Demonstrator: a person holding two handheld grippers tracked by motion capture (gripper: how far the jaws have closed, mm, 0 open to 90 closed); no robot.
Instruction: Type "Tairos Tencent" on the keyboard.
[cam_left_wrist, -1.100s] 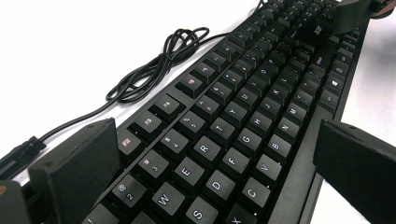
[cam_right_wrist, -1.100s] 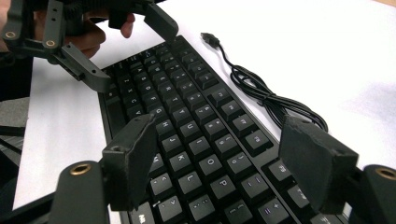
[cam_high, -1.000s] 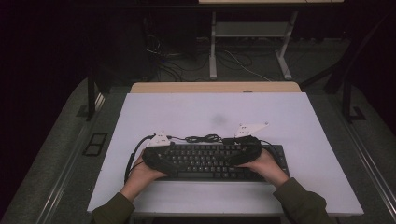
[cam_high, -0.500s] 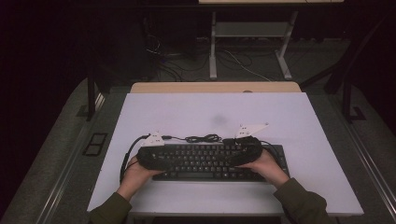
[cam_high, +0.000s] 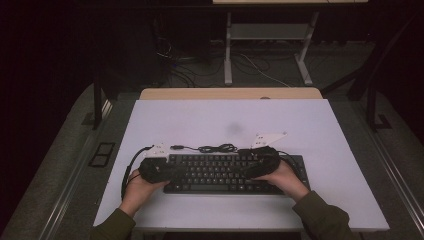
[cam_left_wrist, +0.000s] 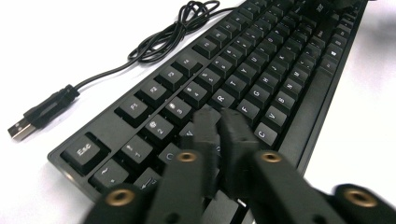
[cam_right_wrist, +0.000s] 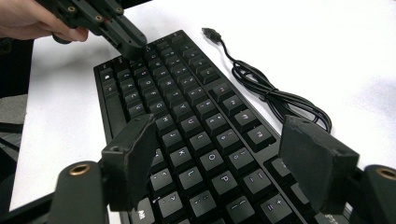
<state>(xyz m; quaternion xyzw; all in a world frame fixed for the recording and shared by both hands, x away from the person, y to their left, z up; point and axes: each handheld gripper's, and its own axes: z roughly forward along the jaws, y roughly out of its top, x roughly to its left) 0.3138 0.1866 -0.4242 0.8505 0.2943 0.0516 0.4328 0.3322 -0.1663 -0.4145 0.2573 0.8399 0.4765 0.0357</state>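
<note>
A black keyboard (cam_high: 215, 172) lies across the near part of the white table (cam_high: 325, 130), with its black cable (cam_high: 210, 148) coiled behind it and the USB plug (cam_left_wrist: 21, 128) lying loose. My left gripper (cam_high: 159, 170) is over the keyboard's left end. Its jaws have just been closing and now stand shut (cam_left_wrist: 219, 119) above the upper letter keys, with nothing between them. The right gripper (cam_high: 260, 164) hovers over the keyboard's right half. There it stands open (cam_right_wrist: 219, 135), with keys showing between its pads. In the right gripper view the left gripper (cam_right_wrist: 128, 42) touches down on the far keys.
A wooden desk edge (cam_high: 230, 93) runs along the table's far side. Beyond it, a metal frame (cam_high: 270, 35) and loose cables (cam_high: 180, 70) sit on the dark floor. Bare white tabletop stretches behind the keyboard and to its right.
The left hand and its gripper have shifted a little to the left along the keyboard. The right hand has stayed where it was.
</note>
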